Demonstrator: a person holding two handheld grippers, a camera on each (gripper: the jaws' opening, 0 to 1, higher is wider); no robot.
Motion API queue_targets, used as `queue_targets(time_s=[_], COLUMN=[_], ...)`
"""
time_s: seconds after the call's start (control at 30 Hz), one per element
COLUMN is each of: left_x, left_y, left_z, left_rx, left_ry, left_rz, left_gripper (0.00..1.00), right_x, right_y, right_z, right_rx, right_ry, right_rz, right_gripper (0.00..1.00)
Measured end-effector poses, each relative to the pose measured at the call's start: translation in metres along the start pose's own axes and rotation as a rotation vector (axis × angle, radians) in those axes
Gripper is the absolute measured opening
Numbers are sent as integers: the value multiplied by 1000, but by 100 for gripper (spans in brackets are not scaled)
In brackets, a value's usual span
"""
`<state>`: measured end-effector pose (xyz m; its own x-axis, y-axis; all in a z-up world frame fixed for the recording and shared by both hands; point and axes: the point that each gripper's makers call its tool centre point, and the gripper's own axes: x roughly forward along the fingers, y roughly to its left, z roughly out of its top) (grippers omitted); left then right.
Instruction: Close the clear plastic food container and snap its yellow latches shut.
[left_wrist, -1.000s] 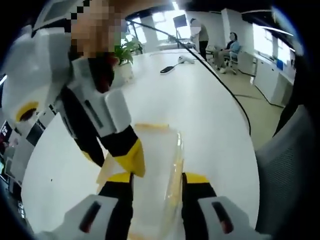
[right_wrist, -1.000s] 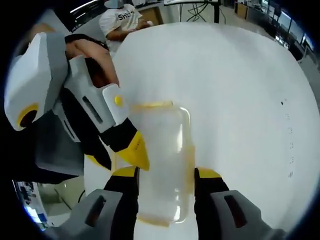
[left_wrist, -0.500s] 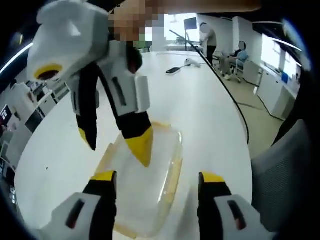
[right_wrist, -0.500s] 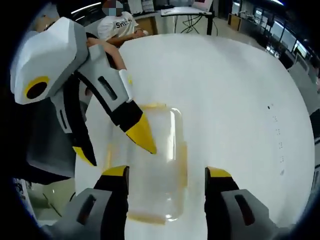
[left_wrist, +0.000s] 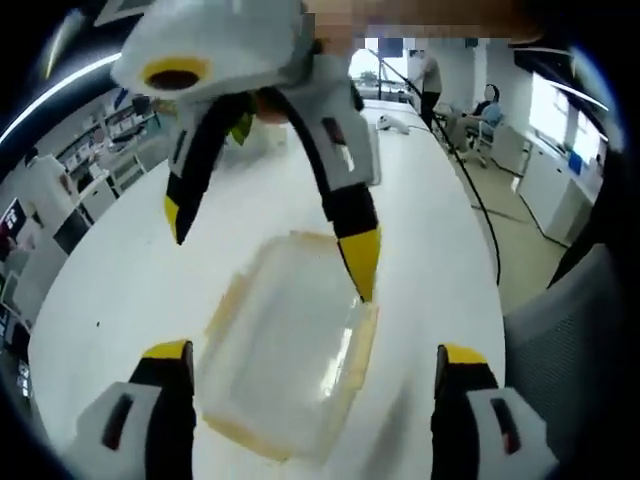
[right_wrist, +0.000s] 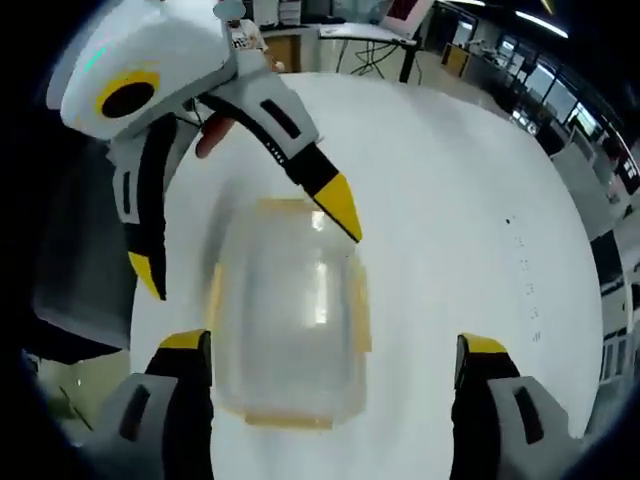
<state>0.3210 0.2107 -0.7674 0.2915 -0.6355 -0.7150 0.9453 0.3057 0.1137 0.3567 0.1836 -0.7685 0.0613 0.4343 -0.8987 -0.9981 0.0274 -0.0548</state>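
Clear plastic food container (left_wrist: 290, 345) with yellow latches (right_wrist: 361, 312) sat on the round white table (right_wrist: 450, 200), between both wide-spread grippers. Left gripper (left_wrist: 312, 385) view alone showed a grey chair (left_wrist: 565, 330) past the table's edge; right gripper (right_wrist: 335, 375) had bare tabletop beyond.

Open-plan office: long white counter (left_wrist: 420, 230), seated person (left_wrist: 487, 105) on swivel chair, standing person (left_wrist: 428, 75), desks with monitors (right_wrist: 405, 10), shelving (left_wrist: 95, 160).

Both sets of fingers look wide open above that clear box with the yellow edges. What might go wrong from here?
The clear container sits loose on the smooth white table, so a push on one yellow latch may slide it. The left gripper and right gripper hang close over it from opposite sides and could bump each other.
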Motion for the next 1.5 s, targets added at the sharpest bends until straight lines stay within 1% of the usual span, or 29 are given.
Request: queue_targets(time_s=[0.03,0.07,0.13,0.17,0.27,0.3,0.4,0.53,0.57,0.6,0.63,0.67,0.73,0.77,0.8,0.87,0.9,0.97,1.0,1.03,1.07,1.1,1.3,1.5], left_x=[-1,-1,-1,-1,-1,-1,3,7,7,7,7,8,10,12,13,15,16,18,18,18,19,20,22,21], left_y=[2,3,5,7,10,10,13,17,16,13,12,13,13,14,15,17,17,18,18,20,20,19,19,19], left_z=[0,-1,-5,-9,-11,-13,-17,-16,-17,-22,-26,-32,-37,-35,-35,-33,-33,-35,-36,-36,-36,-36,-36,-37], left_rx=[9,15,34,45,56,63,97,82,86,100,109,136,168,179,169,159,164,199,205,228,234,222,227,225], left_ry=[-1,2,27,47,60,74,102,123,132,161,183,215,240,232,234,233,236,254,256,266,268,268,270,275], left_rz=[4,-6,-23,-26,-40,-58,-75,-98,-106,-140,-150,-148,-159,-151,-150,-149,-148,-142,-141,-133,-131,-134,-128,-125], left_gripper=[99,99,99,99,99,99,99,98,95,92,90,88,88,87,86,85,85,83,82,79,78,78,78,78], right_x=[0,0,0,0,1,1,4,9,10,12,13,14,15,15,16,17,18,20,19,18,22,19,19,20], right_y=[-1,0,6,8,14,16,21,31,32,33,34,34,33,34,35,35,36,35,34,31,33,31,31,31], right_z=[-3,-6,-12,-14,-16,-17,-19,-23,-25,-28,-30,-32,-34,-35,-36,-41,-44,-49,-48,-48,-39,-45,-46,-46], right_rx=[-16,-29,-30,-37,-46,-46,-47,-80,-84,-88,-90,-94,-90,-83,-84,-104,-112,-119,-133,-139,-125,-133,-136,-137], right_ry=[11,21,42,44,53,57,65,90,95,105,116,122,121,119,119,135,143,158,155,160,112,151,156,129], right_rz=[-9,-13,-5,-4,-6,-7,-9,-7,-6,-9,-10,-14,-25,-19,-14,-25,-19,-21,-30,-43,-29,-32,-29,-30], right_gripper=[100,100,100,100,100,100,100,98,97,96,95,94,90,89,89,88,86,84,81,75,75,75,74,74])
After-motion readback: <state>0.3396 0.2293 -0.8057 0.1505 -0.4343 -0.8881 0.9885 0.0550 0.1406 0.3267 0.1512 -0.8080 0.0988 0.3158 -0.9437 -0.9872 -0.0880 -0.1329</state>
